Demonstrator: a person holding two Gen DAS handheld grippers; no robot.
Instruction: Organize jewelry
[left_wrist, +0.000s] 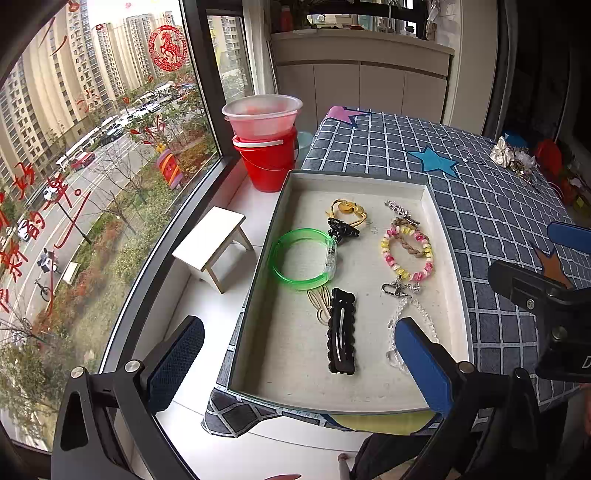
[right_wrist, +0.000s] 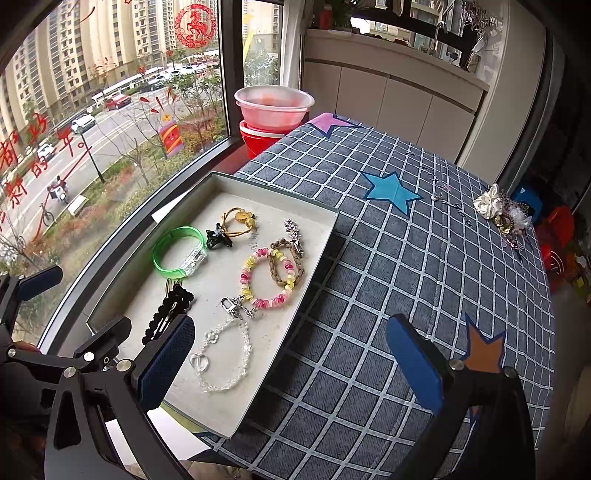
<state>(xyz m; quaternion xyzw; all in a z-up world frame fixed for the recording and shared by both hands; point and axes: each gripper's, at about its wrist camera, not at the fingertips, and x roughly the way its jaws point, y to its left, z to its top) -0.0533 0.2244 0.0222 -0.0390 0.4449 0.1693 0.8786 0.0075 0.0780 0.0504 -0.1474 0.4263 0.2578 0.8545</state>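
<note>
A shallow grey tray (left_wrist: 448, 236) (right_wrist: 258, 384) lies on the checked tablecloth. In it lie a green bangle (left_wrist: 301, 264) (right_wrist: 179, 251), a black hair clip (left_wrist: 341, 332) (right_wrist: 168, 312), a pink and yellow bead bracelet (left_wrist: 408, 254) (right_wrist: 267, 278), a clear crystal chain (left_wrist: 408, 317) (right_wrist: 225, 354), a black claw clip (left_wrist: 343, 229), a gold hair tie (left_wrist: 347, 210) and a silver clip (left_wrist: 400, 212). A heap of loose jewelry (left_wrist: 513, 157) (right_wrist: 504, 214) lies at the table's far right. My left gripper (left_wrist: 299, 354) is open and empty above the tray's near end. My right gripper (right_wrist: 291, 358) is open and empty over the tray's right rim.
A red bucket (left_wrist: 266, 162) topped by a clear plastic bowl (left_wrist: 260, 114) and a small wooden stool (left_wrist: 216, 247) stand on the white windowsill left of the table. The window glass runs along the left. Cabinets stand behind the table.
</note>
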